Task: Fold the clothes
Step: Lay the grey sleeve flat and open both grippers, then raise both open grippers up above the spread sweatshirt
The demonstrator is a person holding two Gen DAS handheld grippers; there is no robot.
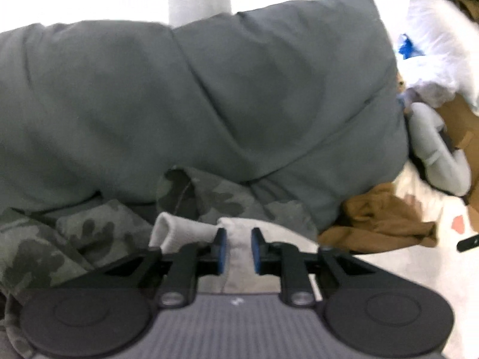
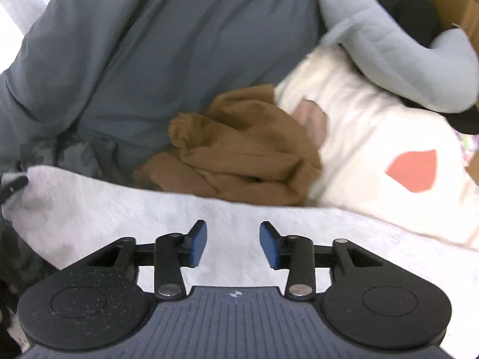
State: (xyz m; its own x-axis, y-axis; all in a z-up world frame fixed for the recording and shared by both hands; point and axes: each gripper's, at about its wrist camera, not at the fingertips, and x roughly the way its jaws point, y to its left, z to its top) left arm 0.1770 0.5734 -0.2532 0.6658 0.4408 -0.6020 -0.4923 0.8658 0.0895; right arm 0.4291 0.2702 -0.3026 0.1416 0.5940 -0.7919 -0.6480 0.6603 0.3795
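Observation:
My left gripper [image 1: 238,249] is shut on a fold of a light grey garment [image 1: 239,257], which bunches up between the blue pads [image 1: 221,251]. The same light grey garment [image 2: 149,209] lies spread flat under my right gripper [image 2: 233,245], which is open and empty just above the cloth. A crumpled brown garment [image 2: 239,149] lies just beyond it and also shows in the left wrist view [image 1: 380,224]. A camouflage garment [image 1: 74,239] lies to the left of my left gripper.
A big dark grey duvet [image 1: 209,89] fills the back. A white sheet with red shapes [image 2: 389,155] lies at the right, with a pale blue plush [image 2: 389,51] and a cardboard box [image 1: 461,125] behind. White plastic bags [image 1: 434,45] sit at the far right.

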